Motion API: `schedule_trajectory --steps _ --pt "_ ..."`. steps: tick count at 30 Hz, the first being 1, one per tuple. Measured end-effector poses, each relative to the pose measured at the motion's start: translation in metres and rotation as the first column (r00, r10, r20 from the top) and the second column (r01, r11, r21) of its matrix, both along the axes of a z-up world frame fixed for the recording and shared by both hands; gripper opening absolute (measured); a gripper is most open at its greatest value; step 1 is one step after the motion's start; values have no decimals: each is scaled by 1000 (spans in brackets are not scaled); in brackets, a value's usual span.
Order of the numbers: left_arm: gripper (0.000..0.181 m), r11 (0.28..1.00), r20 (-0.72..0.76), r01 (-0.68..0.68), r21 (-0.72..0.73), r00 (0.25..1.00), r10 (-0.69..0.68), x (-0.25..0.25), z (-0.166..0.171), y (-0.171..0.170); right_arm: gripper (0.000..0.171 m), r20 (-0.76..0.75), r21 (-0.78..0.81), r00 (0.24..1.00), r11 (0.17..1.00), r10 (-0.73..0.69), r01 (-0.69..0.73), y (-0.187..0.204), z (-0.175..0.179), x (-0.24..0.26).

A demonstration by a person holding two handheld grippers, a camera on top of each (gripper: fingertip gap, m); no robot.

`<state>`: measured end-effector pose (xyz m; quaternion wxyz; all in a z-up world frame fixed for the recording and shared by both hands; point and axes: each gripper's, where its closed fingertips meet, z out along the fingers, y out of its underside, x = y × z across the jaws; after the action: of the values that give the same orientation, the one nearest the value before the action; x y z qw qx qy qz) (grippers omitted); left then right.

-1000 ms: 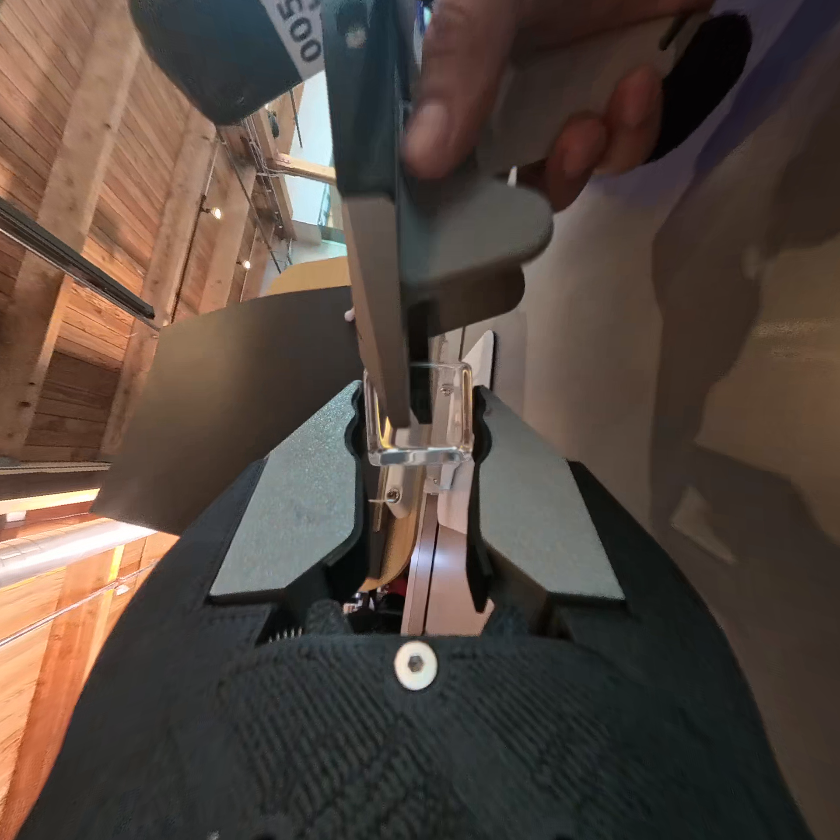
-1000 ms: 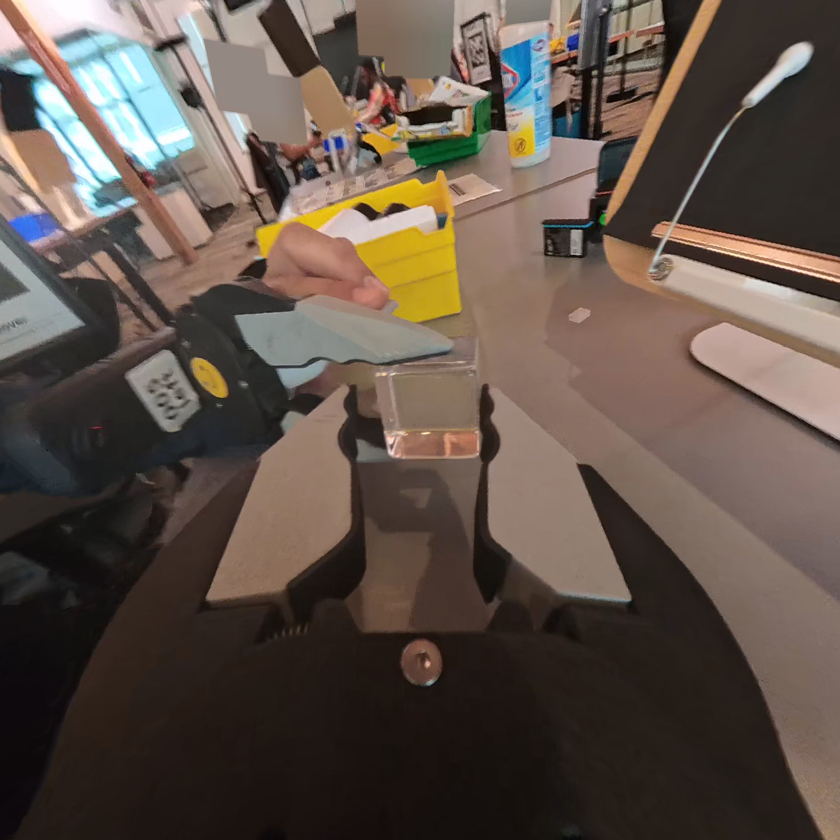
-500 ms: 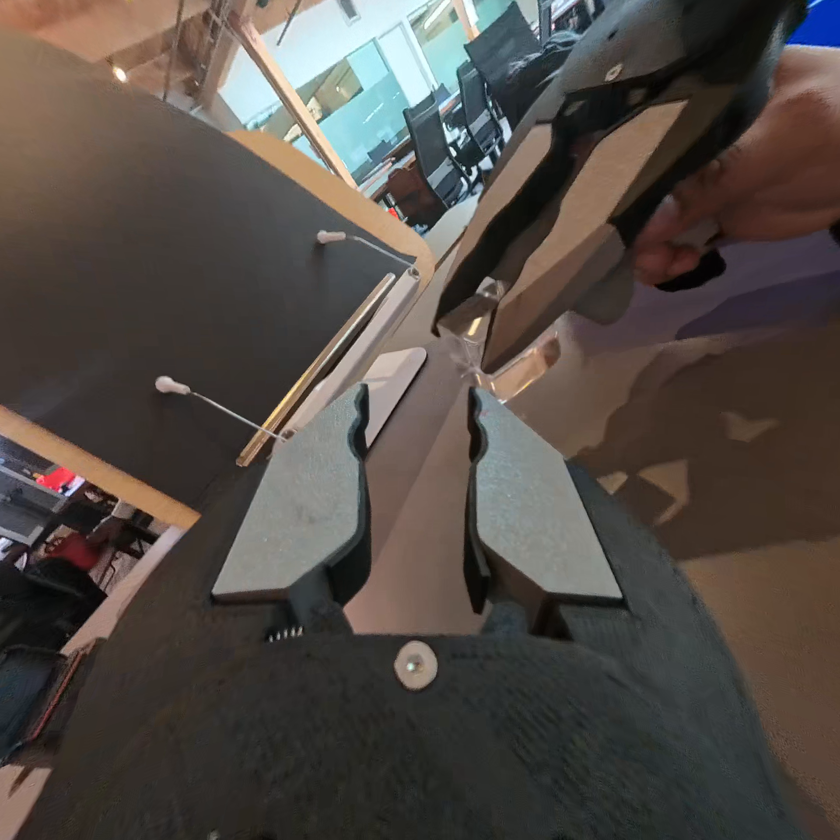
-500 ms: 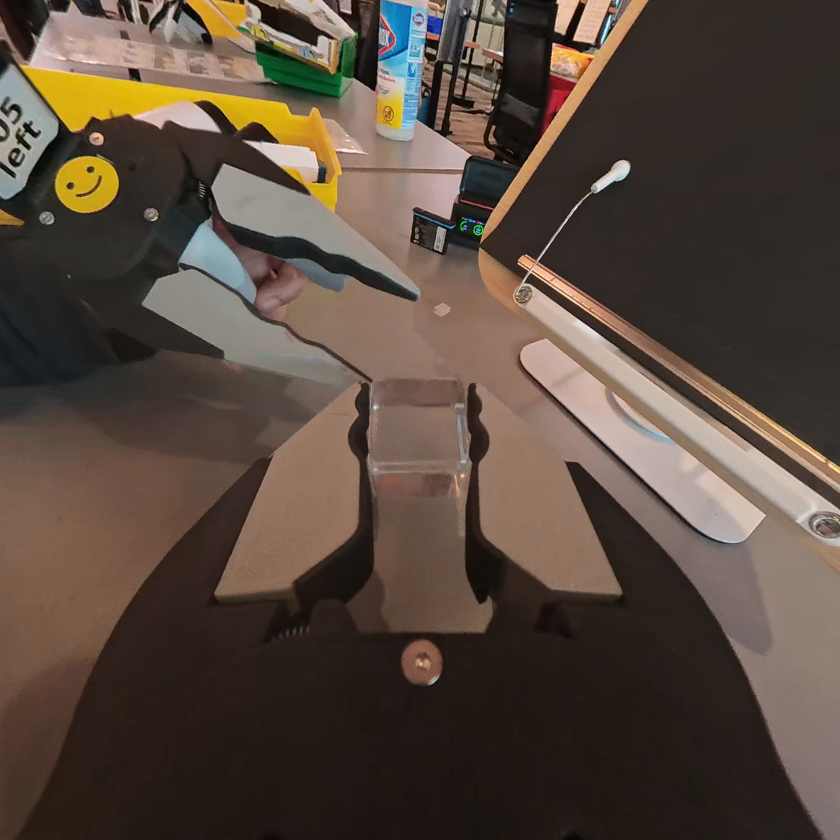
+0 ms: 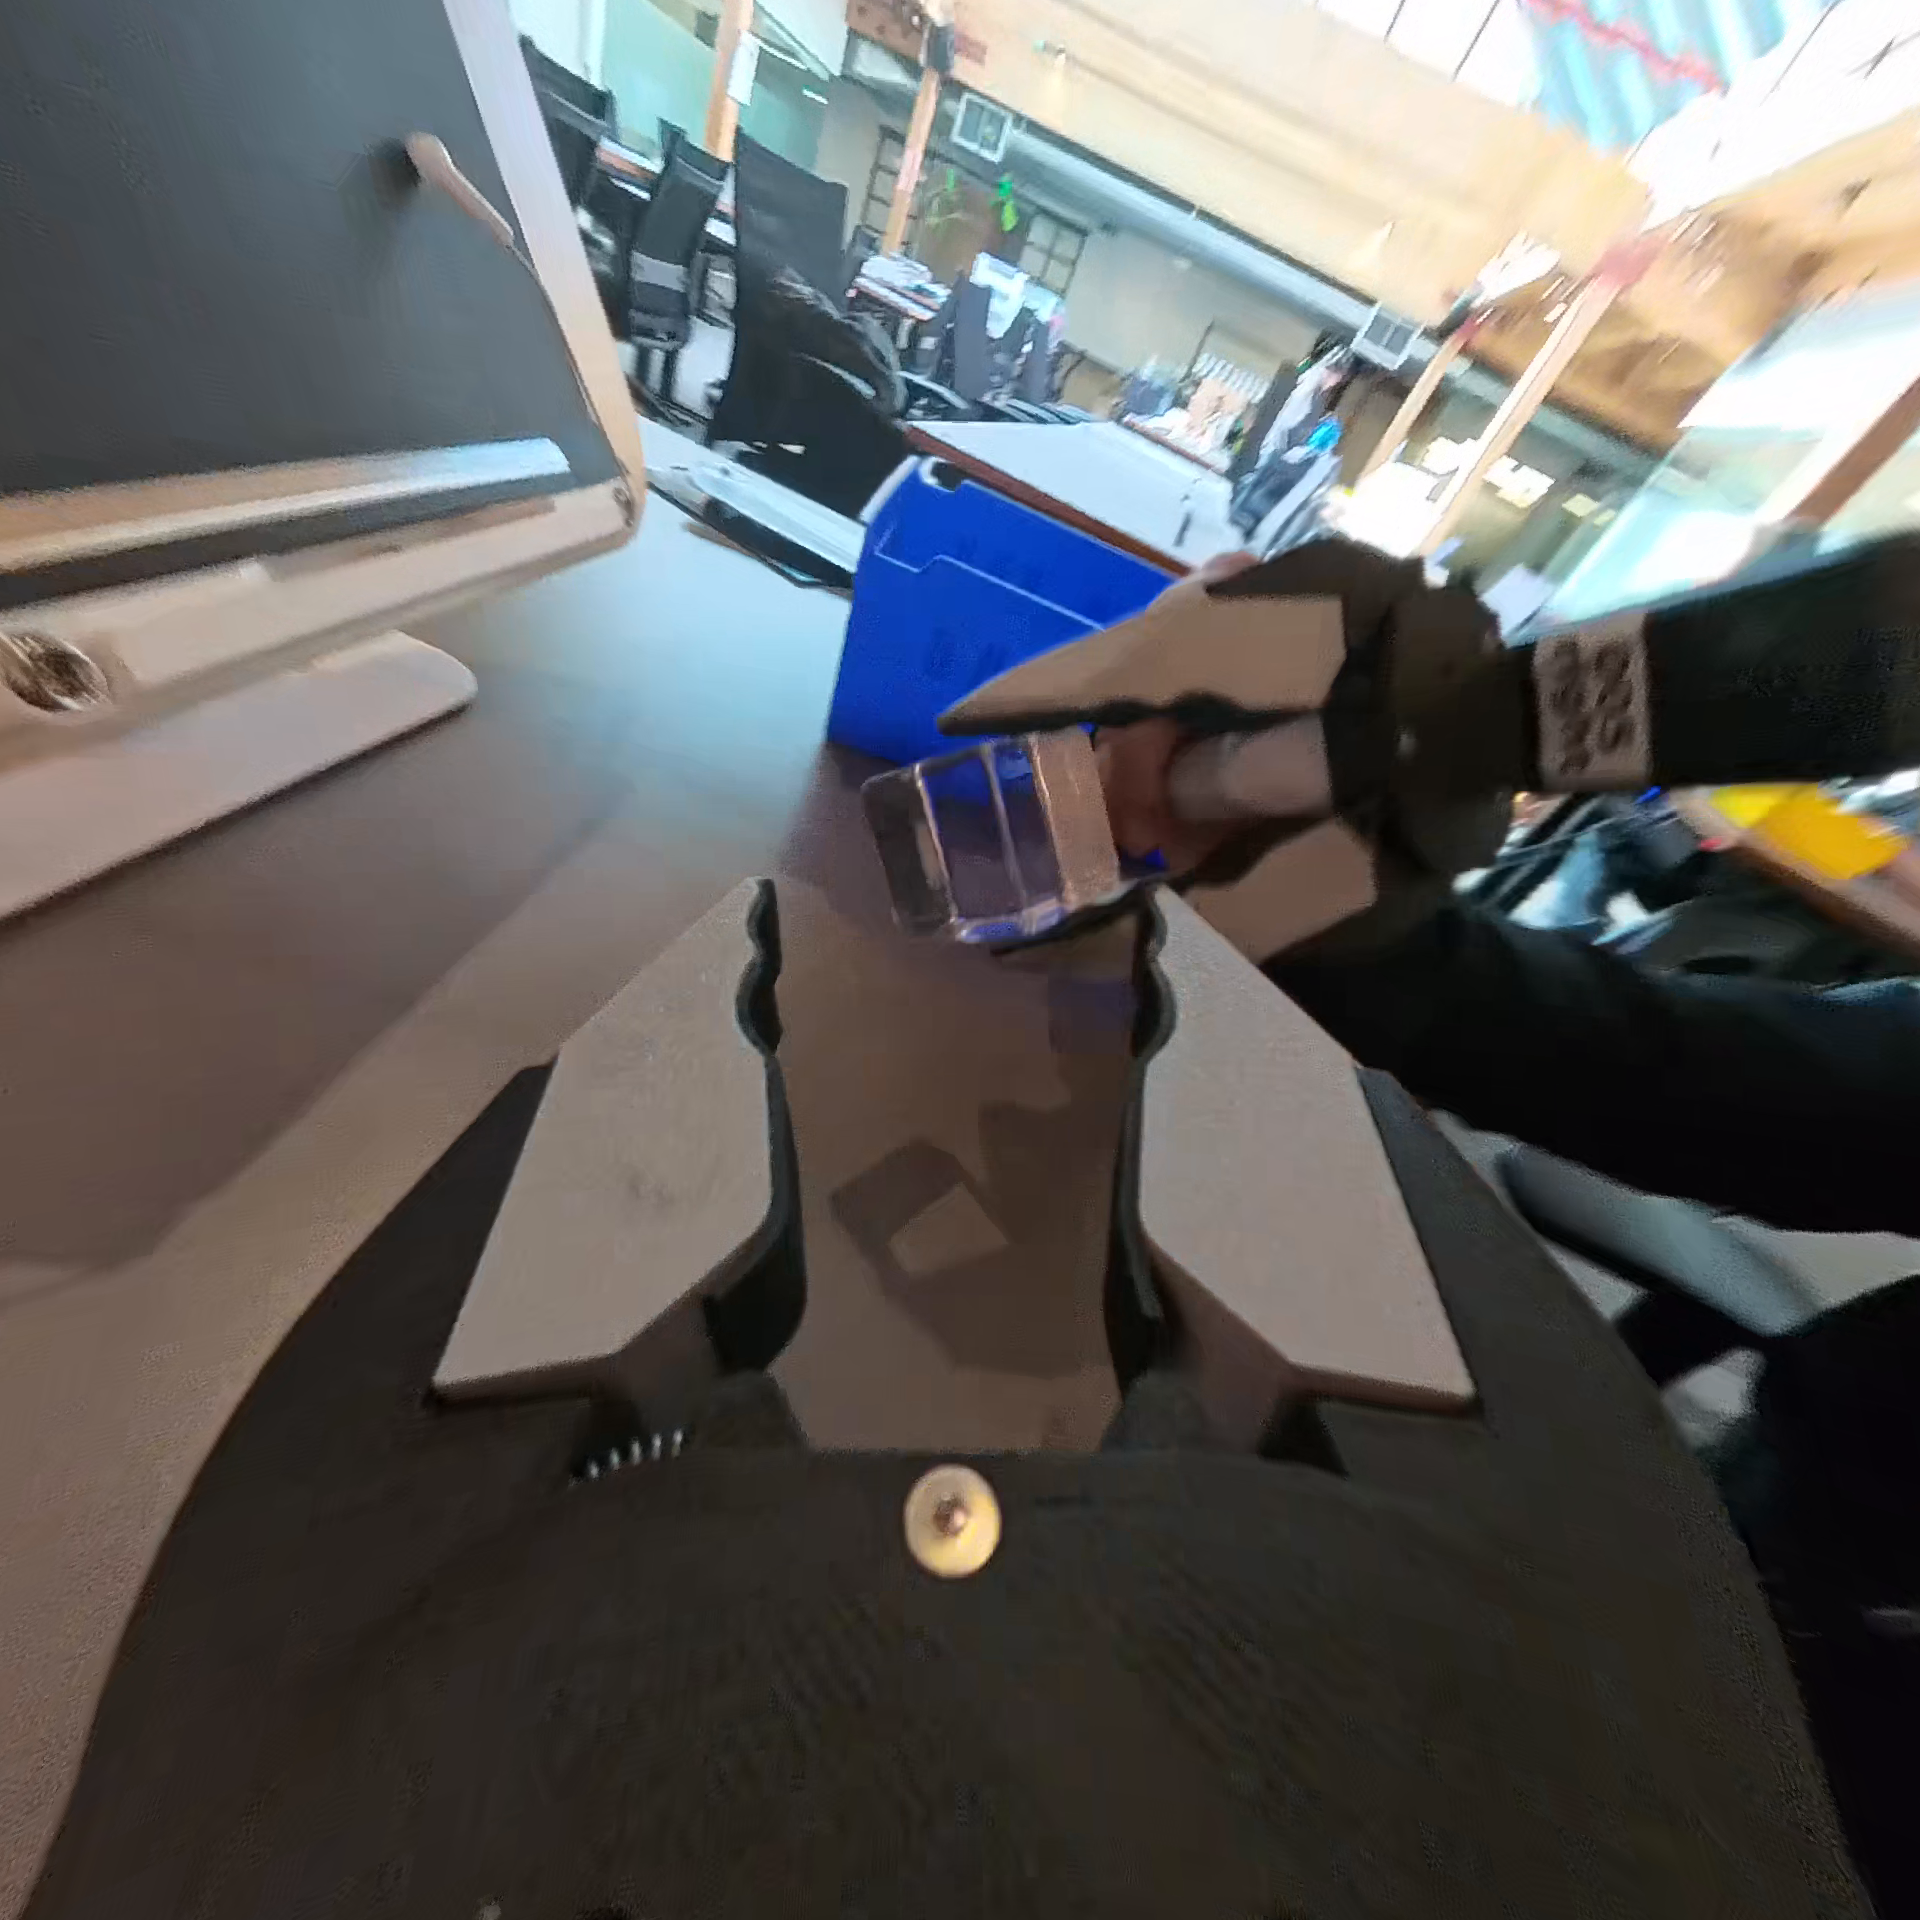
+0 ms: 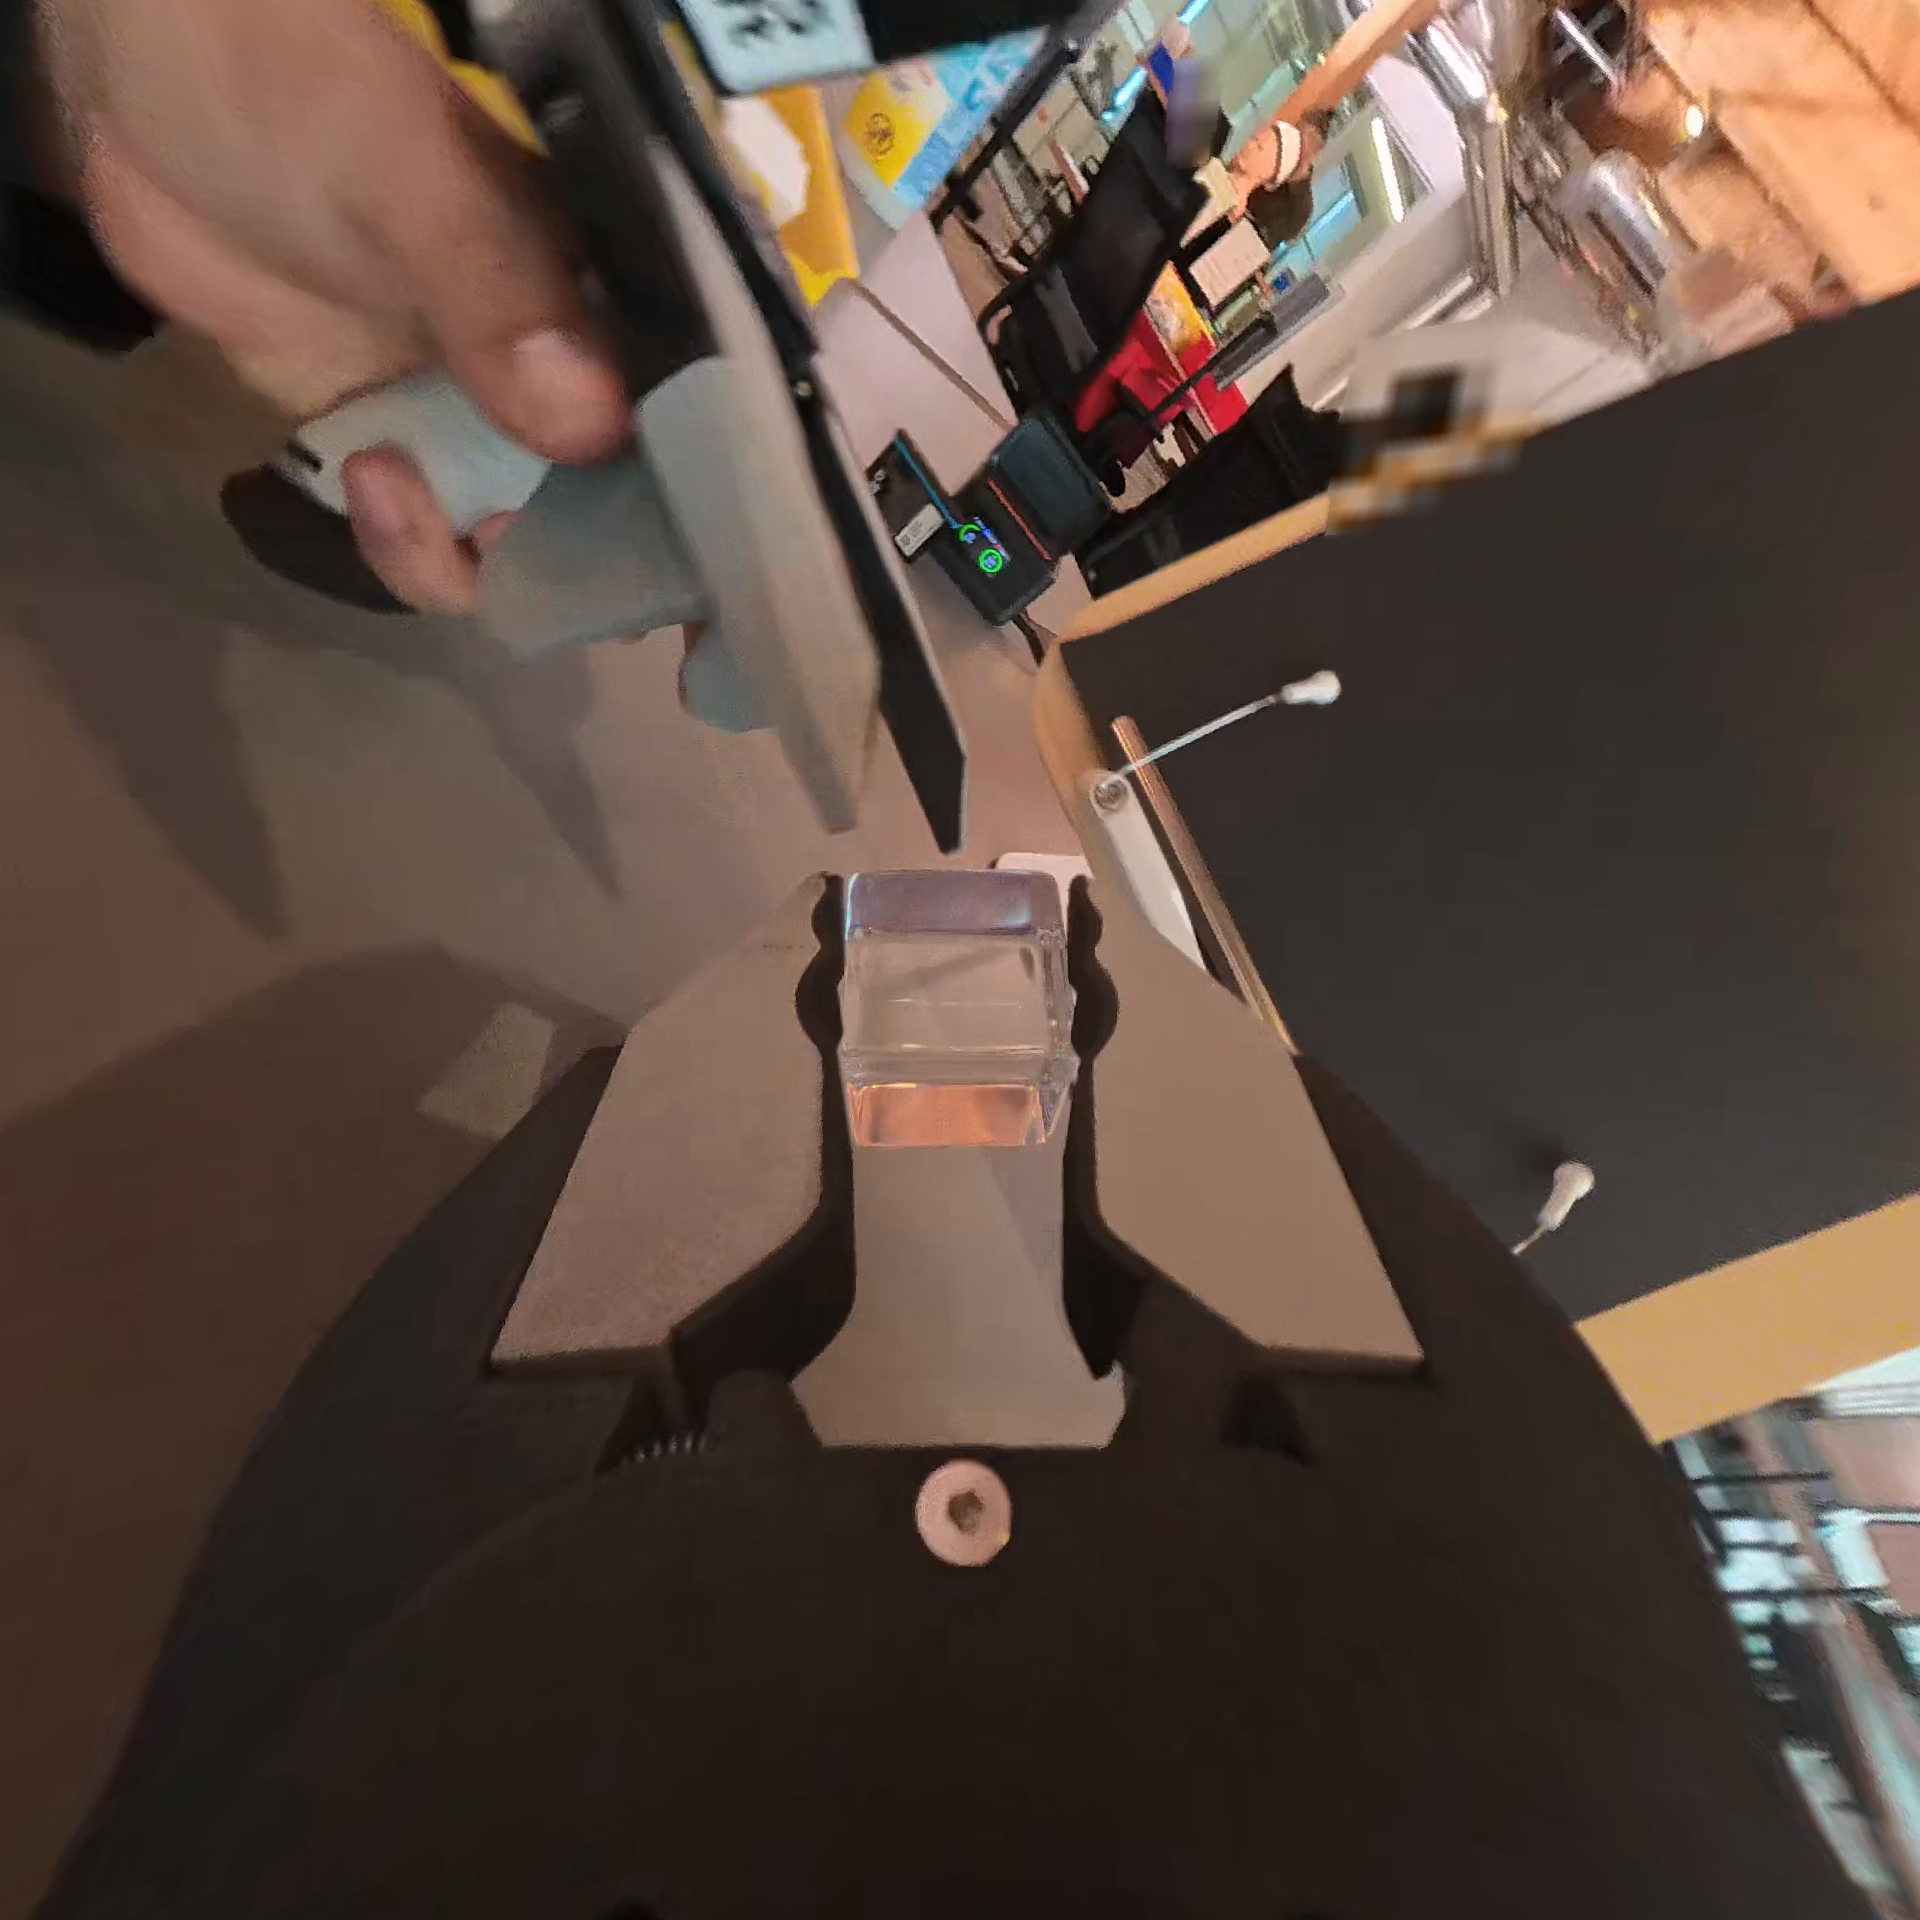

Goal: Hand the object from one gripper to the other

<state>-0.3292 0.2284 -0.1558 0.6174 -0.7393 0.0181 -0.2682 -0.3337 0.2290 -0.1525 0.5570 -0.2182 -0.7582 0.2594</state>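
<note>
The object is a clear cube. My right gripper is shut on it, with the cube pinched between the fingertips. In the left wrist view the cube shows held in the right gripper, which reaches in from the right above the table. My left gripper is open and empty, its fingertips just below and short of the cube, not touching it. In the right wrist view the left gripper hangs from a hand at the upper left, its tips pointing down near the cube.
A black board on a white stand rises at the left; it also shows in the right wrist view. A blue bin stands behind the cube. A small black device with green lights and a yellow bin sit farther back on the grey table. My two grippers' fingertips are within a few centimetres of each other.
One second ago both grippers were closed around the cube. The left gripper has let go, opened wider and drawn back. The right gripper keeps the cube and has turned.
</note>
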Motion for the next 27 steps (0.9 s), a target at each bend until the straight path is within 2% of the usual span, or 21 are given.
schedule_trajectory --steps 2,5,7,10,14,17,20,22,24,27 --pt "68 998 89 56 -21 995 -54 6 -1 -2 41 -19 109 1000 994 12 -10 -9 -4 0" --pt "68 992 136 119 -48 984 -111 16 -6 -2 41 -54 201 998 979 38 -26 -21 -5 1" --pt "65 987 172 159 -34 973 -151 22 -4 -3 41 -70 205 993 976 90 -74 -34 -3 4" --pt "49 965 201 260 -4 946 -254 36 0 -10 41 -104 162 984 978 147 -129 -46 4 9" --pt "43 982 54 187 3 981 -187 26 1 -7 40 -112 110 984 986 136 -124 -40 6 8" --pt "41 999 -225 45 -9 973 -46 11 -9 -1 39 -36 -30 989 989 144 -145 -36 0 8" --pt "41 994 -528 -99 37 843 103 -8 -15 4 45 42 -310 979 934 200 -178 -30 5 9" --pt "41 982 -689 -178 67 704 174 -21 -20 5 45 55 -480 978 865 199 -149 -17 14 7" --pt "41 972 -822 -210 104 533 204 -27 -25 6 56 89 -649 977 756 193 -90 -2 18 2" --pt "42 973 -912 -159 166 351 212 -15 -24 8 63 147 -827 952 561 269 -31 5 14 0"
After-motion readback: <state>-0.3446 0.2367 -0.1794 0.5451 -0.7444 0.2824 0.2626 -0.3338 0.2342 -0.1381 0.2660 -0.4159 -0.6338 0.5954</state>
